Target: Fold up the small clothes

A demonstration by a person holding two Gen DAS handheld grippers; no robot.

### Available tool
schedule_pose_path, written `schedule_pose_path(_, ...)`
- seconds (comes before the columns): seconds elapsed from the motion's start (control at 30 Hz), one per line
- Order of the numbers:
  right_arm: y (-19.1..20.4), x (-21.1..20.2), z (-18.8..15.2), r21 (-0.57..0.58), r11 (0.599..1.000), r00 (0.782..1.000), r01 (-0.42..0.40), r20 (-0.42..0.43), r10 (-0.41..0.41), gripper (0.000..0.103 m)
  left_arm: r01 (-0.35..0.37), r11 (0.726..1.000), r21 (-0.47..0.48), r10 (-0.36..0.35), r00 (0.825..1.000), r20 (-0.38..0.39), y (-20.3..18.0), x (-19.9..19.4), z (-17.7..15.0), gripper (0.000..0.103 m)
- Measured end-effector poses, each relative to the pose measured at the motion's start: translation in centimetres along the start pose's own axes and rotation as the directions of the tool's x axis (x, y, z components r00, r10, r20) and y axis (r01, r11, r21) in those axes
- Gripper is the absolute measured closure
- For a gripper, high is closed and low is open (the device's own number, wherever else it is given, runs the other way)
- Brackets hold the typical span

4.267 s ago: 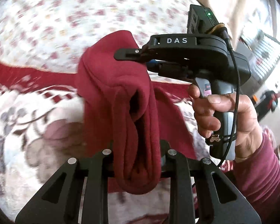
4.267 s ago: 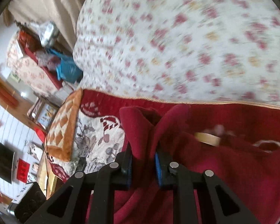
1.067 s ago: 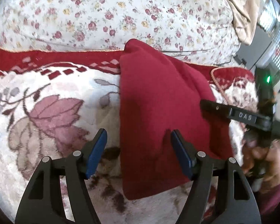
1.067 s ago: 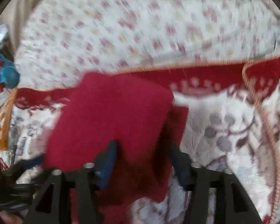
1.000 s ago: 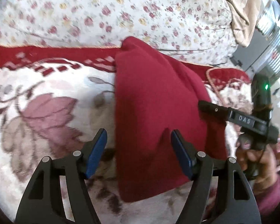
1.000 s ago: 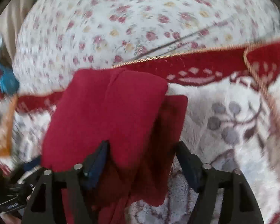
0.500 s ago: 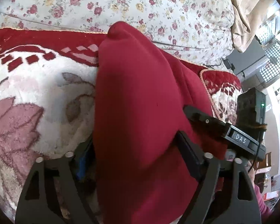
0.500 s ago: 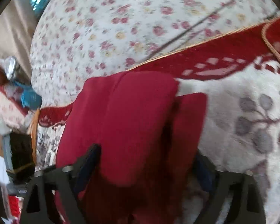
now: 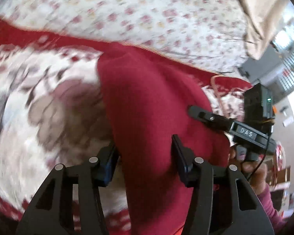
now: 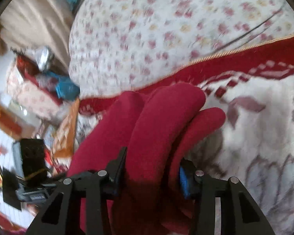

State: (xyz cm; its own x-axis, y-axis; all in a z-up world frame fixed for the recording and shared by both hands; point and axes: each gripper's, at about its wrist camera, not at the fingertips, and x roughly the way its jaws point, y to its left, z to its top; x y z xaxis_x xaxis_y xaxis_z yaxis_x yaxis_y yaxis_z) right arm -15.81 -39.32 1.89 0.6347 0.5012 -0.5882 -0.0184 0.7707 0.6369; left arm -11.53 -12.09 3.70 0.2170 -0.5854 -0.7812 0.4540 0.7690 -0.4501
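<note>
Folded red garment (image 9: 147,117) fills the gap between both tools above the floral blanket (image 9: 39,117), the left gripper (image 9: 145,156) and right gripper (image 10: 152,168) each clamped around its thick bundled layers from opposite sides.

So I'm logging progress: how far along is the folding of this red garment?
The red fleece garment is already doubled into thick layers. Both the left tool and right tool straddle the bundle. Setting it flat on the floral plush blanket remains.
</note>
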Motion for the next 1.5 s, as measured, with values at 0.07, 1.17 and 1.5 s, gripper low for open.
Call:
schedule_pose_path(0.07, 0.3, 1.1, -0.7, -0.022, 0.993, 0.993, 0.115, -0.031, -0.115, 0.048, -0.05, 0.999, -0.005, 0.05, 0.998, -0.033, 0.8, 1.0, -1.1, 0.05)
schedule_pose_path(1.17, 7.2, 0.9, -2.1, -0.275, 0.893, 0.935, 0.356, 0.112, -0.338, 0.06, -0.298, 0.945, 0.135, 0.271, 0.944, 0.189, -1.9, 2.1, -2.4, 0.025)
schedule_pose_path(1.5, 3.7, 3.8, -0.7, -0.258, 0.866, 0.903, 0.429, 0.09, -0.421, 0.058, -0.303, 0.942, 0.143, 0.276, 0.944, 0.182, -2.3, 2.7, -2.4, 0.023)
